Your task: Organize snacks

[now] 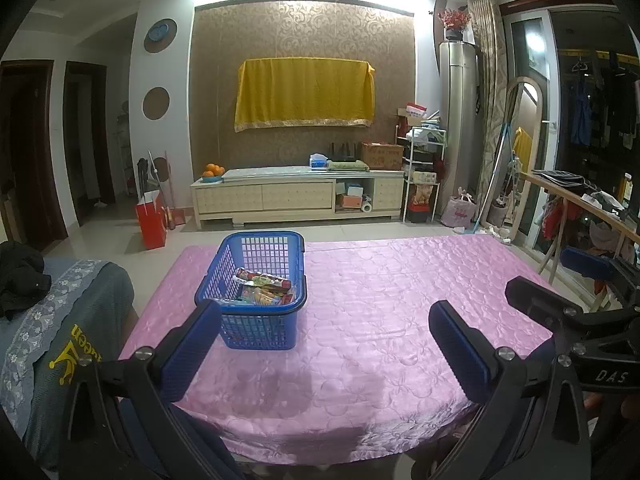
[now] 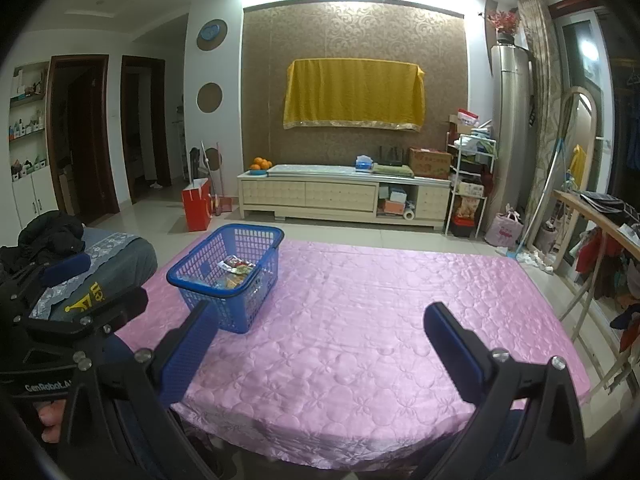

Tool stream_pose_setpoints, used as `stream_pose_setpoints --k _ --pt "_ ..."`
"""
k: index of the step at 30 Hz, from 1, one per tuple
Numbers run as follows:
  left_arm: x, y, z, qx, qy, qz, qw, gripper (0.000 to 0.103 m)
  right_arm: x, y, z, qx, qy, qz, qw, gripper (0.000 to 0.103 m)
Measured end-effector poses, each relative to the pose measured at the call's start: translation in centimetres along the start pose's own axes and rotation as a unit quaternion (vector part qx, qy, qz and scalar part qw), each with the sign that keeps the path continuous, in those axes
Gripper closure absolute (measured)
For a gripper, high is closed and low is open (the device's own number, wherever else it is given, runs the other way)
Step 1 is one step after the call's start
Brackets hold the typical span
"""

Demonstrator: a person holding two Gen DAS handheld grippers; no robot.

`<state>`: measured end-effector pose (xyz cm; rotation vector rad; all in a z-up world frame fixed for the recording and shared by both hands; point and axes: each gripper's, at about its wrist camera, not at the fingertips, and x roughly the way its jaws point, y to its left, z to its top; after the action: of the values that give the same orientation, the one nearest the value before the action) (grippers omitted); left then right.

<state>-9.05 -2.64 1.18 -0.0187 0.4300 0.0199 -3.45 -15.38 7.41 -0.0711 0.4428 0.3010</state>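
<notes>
Two views show the same scene, and the left wrist one comes first: the left gripper (image 1: 326, 344) has its fingers (image 1: 192, 350) spread wide and empty, with a blue basket (image 1: 256, 320) standing on the pink-covered tabletop (image 1: 380, 312) just ahead of the left finger and partly hidden behind its tip. Inside the basket lie several snack packets (image 1: 266, 286), jumbled flat on the bottom; no packet shows on the cloth outside it. At the right edge of this view part of the other tool is visible beside the right finger. From the right wrist view, the right gripper (image 2: 318, 346) is likewise released, holding nothing, and the basket sits ahead and to the left of its left finger (image 2: 188, 354), well apart from the right one. By their look the packets are light, thin and crinkly, with slick film that could slide between the pads, so a pinch across a sealed edge or the flat middle would likely serve best. The basket looks like stiff moulded plastic with open lattice walls, light enough to shift if nudged; its thick rim seems the soundest place to take hold.
</notes>
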Motion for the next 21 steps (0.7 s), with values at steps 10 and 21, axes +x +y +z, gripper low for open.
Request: stream_pose_setpoints --k 10,21 --pt "-0.09 -0.13 -0.07 0.000 0.000 0.001 1.0000 0.000 0.13 0.30 -0.35 0.002 0.001 -0.001 1.000 0.000" --pt "-0.17 -0.13 -0.10 0.000 0.000 0.003 1.0000 0.000 0.12 0.33 -0.38 0.003 0.001 0.000 1.000 0.000"
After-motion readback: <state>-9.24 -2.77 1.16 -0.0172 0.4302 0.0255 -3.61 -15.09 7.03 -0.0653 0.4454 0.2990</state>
